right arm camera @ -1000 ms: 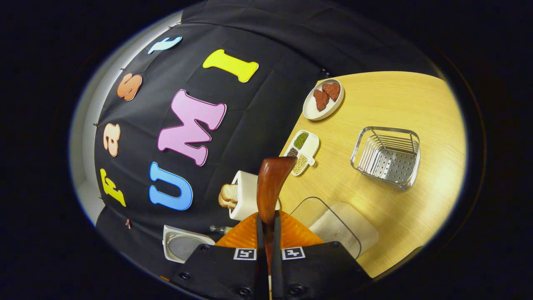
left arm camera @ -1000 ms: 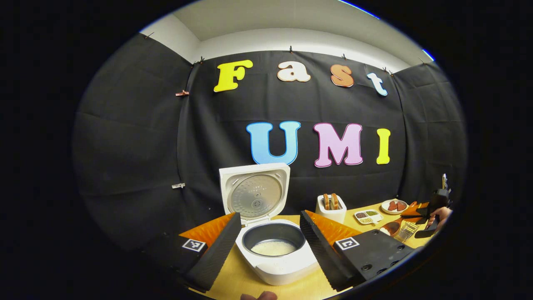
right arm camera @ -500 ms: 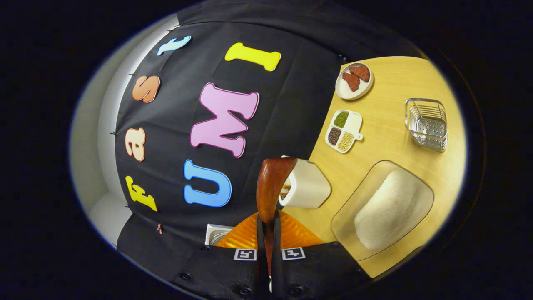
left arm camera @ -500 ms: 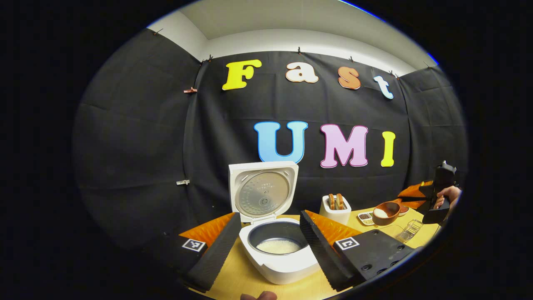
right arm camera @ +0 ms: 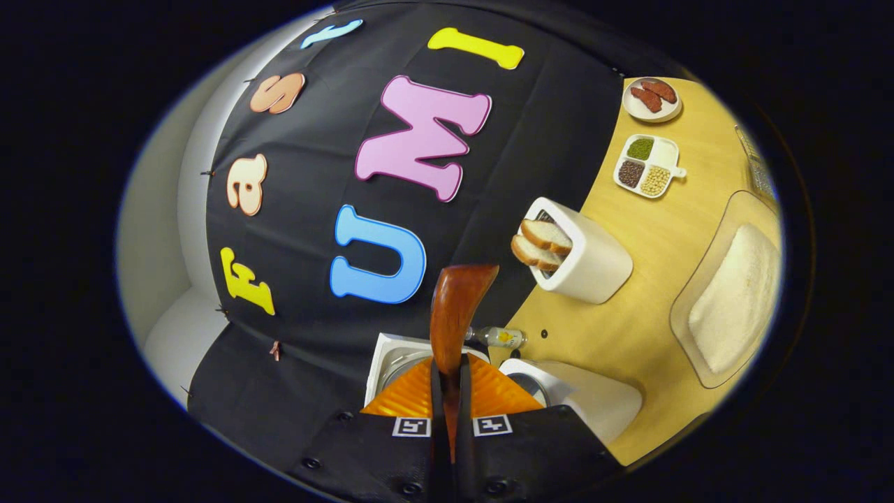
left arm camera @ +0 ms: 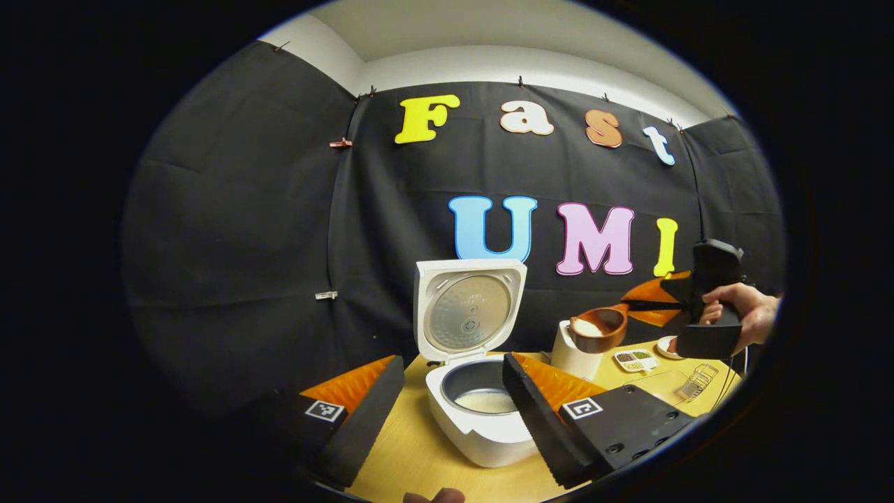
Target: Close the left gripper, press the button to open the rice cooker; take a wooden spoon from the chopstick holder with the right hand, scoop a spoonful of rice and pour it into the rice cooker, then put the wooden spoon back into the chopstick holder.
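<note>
Lid of the white rice cooker (left arm camera: 482,391) already up, so button step judged done; some rice already lying in the dark inner pot. Brown wooden spoon (left arm camera: 594,328) out of the holder and loaded: a white heap of rice visible in its bowl, carried in the air at about 2 o'clock from the pot, above the white bread box with slices (left arm camera: 574,353). Right gripper (right arm camera: 447,391) clenched on the spoon's handle, both fingers pressing it, the spoon's bowl seen from its back in the right gripper view. Left gripper (left arm camera: 447,412) released, fingers spread wide either side of the cooker, well clear of it. Left to do, by judgement: bring the spoon over the pot, tip the rice in, then return the spoon to the wire metal chopstick holder (left arm camera: 698,381) at the 4 o'clock edge of the wooden surface (left arm camera: 405,461).

Hard to make out: the cooker's button, behind the left gripper's finger. Clear tray of rice (right arm camera: 733,293) cut off at the 3 o'clock rim of the right gripper view; chopstick holder tiny and partly cut off there too. Rice in the spoon hidden from the right gripper view.
</note>
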The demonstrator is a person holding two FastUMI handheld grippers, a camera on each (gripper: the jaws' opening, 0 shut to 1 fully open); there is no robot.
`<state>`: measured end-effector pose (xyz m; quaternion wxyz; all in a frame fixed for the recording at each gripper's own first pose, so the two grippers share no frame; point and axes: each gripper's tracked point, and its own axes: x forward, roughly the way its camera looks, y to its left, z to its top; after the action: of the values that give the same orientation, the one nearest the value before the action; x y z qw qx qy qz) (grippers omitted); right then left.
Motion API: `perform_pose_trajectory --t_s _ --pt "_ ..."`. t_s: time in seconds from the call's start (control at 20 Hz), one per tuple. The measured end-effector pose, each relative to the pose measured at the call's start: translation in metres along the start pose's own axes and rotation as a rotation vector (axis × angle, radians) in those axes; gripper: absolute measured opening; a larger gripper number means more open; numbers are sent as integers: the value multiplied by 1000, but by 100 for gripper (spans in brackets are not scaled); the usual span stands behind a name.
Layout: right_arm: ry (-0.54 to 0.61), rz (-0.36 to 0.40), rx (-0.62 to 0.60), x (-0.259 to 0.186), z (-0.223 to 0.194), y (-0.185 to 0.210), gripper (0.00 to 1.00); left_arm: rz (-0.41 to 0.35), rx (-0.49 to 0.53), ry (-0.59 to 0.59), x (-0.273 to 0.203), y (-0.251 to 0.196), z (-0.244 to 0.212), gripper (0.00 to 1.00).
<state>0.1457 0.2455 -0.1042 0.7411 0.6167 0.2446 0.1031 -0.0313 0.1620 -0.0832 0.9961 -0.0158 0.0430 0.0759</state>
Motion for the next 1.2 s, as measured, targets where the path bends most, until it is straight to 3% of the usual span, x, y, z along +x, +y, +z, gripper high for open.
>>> perform_pose_trajectory --t_s 0.4,0.8,1.0,1.2 --pt "-9 14 -301 62 -52 22 7 14 -5 22 -4 15 -13 98" --pt "-7 12 -786 96 -89 19 7 22 -16 44 -3 30 -28 98" --pt "39 55 -974 102 -117 18 7 30 -13 47 -3 37 -31 98" --pt "65 146 -1159 95 -143 34 7 34 -21 51 -1 39 -34 98"
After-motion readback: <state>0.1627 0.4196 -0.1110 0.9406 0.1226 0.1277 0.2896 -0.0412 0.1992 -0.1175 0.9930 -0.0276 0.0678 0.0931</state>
